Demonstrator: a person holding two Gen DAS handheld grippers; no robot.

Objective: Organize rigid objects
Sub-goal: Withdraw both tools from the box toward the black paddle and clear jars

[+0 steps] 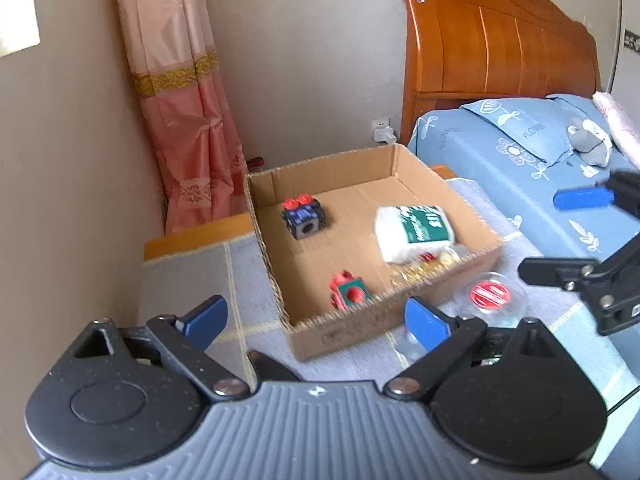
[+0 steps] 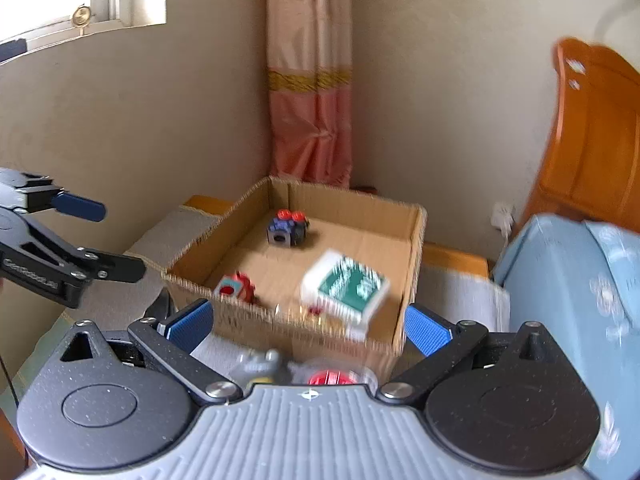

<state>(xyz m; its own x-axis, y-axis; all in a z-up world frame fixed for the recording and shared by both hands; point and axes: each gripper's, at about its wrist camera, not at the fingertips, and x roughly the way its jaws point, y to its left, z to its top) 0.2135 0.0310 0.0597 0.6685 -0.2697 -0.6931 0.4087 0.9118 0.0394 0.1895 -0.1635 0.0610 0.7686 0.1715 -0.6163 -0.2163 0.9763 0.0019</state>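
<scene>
An open cardboard box (image 1: 400, 312) (image 2: 280, 328) stands on a grey mat. Inside lie a dark blue cube with red knobs (image 1: 303, 216) (image 2: 287, 228), a red and green cube (image 1: 349, 292) (image 2: 236, 288), a white and green packet (image 1: 416, 232) (image 2: 346, 288) and small gold and red bits (image 1: 424, 264). A clear container with a red lid (image 1: 490, 295) (image 2: 332, 378) sits on the mat just outside the box, beside a grey object (image 2: 260, 364). My left gripper (image 1: 316, 318) is open before the box. My right gripper (image 2: 308, 326) is open above the box's near wall, and also shows in the left wrist view (image 1: 560, 232).
A bed with a blue flowered cover (image 1: 520, 160) (image 2: 580, 280) and an orange wooden headboard (image 1: 500, 40) stands to the right. A pink curtain (image 1: 188, 120) (image 2: 310, 100) hangs in the corner behind the box. A wall socket with a plug (image 1: 384, 132) is behind the box. The left gripper shows at the left of the right wrist view (image 2: 116, 240).
</scene>
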